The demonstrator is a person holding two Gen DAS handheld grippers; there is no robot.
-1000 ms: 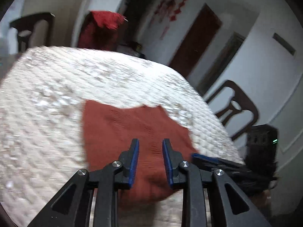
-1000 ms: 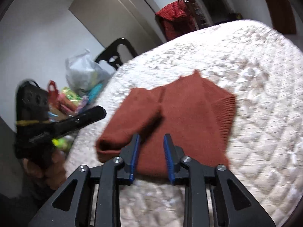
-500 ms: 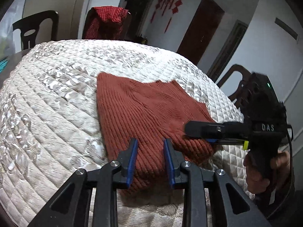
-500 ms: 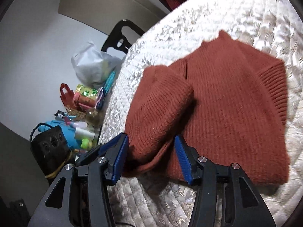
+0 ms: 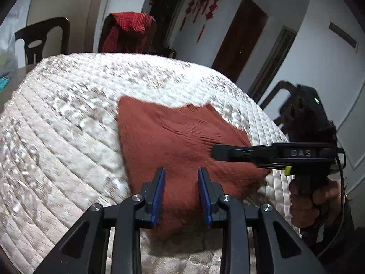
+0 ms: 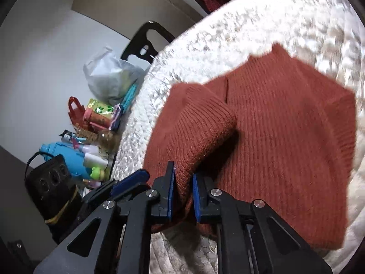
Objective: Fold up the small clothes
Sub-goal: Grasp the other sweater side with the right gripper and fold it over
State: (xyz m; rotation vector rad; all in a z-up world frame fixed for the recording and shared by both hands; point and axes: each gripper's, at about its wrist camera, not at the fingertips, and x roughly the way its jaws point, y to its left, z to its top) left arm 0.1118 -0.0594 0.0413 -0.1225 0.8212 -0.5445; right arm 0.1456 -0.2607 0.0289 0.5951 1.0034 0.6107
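The rust-red knit sweater (image 5: 182, 137) lies flat on the white quilted table cover (image 5: 68, 137), near the edge closest to the person, 1 sleeve (image 6: 196, 123) folded across the body. Right gripper (image 6: 183, 191): jaws closing, blue pads pinching a doubled fold of the sleeve's lower edge. Left gripper (image 5: 181, 191): jaws slightly spread and opening, poised over the near hem with knit showing between the pads, apparently not pressed. Assessment: the garment looks soft, light and stretchy, liable to sag and drag on the quilting. Best hold appears to be the ribbed hem or cuff, taken through both layers.
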